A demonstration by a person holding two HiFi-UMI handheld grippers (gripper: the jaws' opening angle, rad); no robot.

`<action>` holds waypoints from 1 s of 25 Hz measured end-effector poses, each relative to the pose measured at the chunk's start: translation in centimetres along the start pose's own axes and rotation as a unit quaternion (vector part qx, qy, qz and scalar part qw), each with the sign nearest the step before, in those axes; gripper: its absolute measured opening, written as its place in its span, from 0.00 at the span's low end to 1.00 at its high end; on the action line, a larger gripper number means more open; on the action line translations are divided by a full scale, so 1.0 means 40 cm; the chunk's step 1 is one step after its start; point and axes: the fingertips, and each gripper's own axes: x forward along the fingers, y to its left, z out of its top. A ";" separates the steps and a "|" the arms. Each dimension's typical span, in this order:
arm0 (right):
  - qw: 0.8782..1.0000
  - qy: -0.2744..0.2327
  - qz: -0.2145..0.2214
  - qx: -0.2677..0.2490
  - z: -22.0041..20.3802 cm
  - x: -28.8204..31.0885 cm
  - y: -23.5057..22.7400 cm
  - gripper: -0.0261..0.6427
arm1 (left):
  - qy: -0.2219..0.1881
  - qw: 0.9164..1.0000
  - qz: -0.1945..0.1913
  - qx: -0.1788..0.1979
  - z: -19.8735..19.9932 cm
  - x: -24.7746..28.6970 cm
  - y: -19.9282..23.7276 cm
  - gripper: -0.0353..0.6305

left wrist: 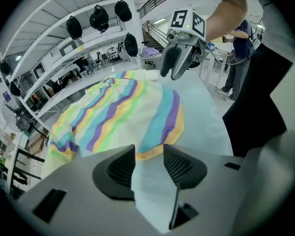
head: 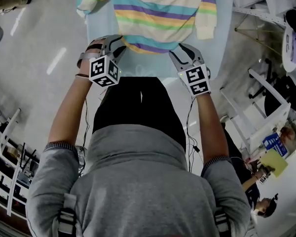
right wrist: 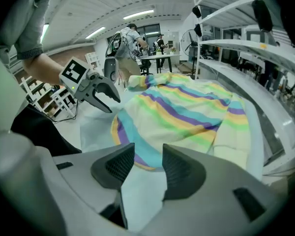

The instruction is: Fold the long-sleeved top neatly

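- The top (head: 158, 14) is lying flat on the tabletop (head: 148, 65), directly ahead of both claws, with its hem (head: 148, 46) facing them.
- The left claw (head: 114, 44) is hovering at the near left corner of the hem. It is released: its jaws are standing apart with only bare tabletop showing between them, and the hem is lying just beyond their tips.
- The right claw (head: 186, 53) is hovering at the near right corner of the hem. It is likewise released and is gripping nothing; the striped edge is sitting just ahead of its tips.
- A sleeve (head: 205, 31) is lying along the side of the top, ahead of the right claw and slightly outboard of it.
- Judged step: both claws are lining up to pinch the hem corners, so the fold itself is not yet starting.
- Risk, single-layer pinch: if a claw is closing too shallowly, it may be catching only the upper layer, and the lower layer will be dragging behind.
- Risk, skewed fold: if the two claws are gripping at unequal depth or lifting unevenly, the stripes will be landing crooked.
- Risk, bunching: if the tips are pushing forward before closing, the hem will be wrinkling away from them.
- Risk, loose sleeve: lifting fast may be flicking the sleeve out of line.
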 end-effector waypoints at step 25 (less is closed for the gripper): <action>0.998 -0.066 0.010 -0.022 -0.019 -0.001 0.061 0.42 | -0.100 0.957 0.052 -0.267 0.178 -0.134 0.071 0.10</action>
